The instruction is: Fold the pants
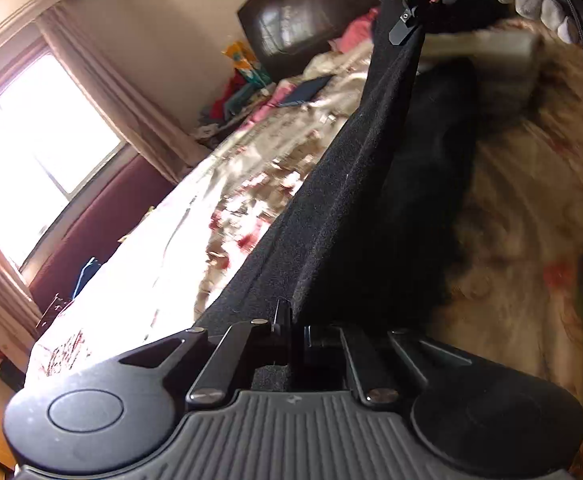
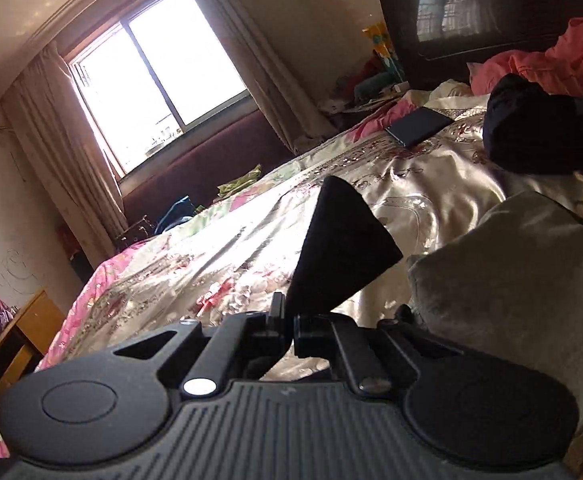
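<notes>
Pants of black fuzzy cloth (image 1: 355,208) hang stretched between two claws, above the shiny flowered bed cover (image 1: 163,256).

Straight ahead of the left claw (image 1: 287,320) the pants rise up to the right claw (image 1: 407,20), held by a gloved hand (image 1: 539,4). Both claws are pressed together, each pinching the black cloth. In the right claw's view, a pointed corner of cloth (image 2: 343,240) sticks up just past its tips.

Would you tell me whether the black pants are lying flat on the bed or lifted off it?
Lifted: the black pants hang stretched between the left gripper and the right gripper, both shut on them, above the bedspread.
</notes>
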Motion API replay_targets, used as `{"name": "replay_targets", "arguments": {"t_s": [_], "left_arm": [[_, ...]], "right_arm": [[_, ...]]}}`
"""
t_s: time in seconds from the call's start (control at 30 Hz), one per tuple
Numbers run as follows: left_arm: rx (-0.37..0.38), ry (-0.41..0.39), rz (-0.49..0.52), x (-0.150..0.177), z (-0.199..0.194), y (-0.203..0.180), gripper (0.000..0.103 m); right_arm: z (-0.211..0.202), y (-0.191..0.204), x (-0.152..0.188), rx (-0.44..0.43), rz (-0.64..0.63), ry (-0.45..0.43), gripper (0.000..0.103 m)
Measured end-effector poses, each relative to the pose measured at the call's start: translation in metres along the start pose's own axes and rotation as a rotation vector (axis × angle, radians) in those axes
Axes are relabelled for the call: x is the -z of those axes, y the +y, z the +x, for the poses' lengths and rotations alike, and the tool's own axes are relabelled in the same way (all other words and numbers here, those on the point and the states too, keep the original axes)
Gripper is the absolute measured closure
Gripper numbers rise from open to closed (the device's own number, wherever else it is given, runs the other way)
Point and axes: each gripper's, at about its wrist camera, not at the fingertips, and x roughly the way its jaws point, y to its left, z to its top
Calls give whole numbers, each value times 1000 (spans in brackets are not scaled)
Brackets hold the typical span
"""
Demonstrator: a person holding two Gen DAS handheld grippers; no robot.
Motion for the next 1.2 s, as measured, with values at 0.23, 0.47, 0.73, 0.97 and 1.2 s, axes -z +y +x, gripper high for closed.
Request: {"name": "replay_targets", "arguments": {"t_s": [0.23,0.47,0.73,0.97,1.2], "left_arm": [[48,56,55,11,11,-23,80],[55,53,43,11,9,-21,79],[14,15,66,10,0,-22,79],[52,35,71,17,0,-27,79],[65,41,67,18,-1,-24,78]], "right_arm": [[19,-41,37,69,150,90,91],[15,-37,14,75,149,-3,97],[3,-23,-11,-24,132,-150,99],[15,-55,15,91,234,-10,90],[-25,-60,45,75,293,-12,78]]}}
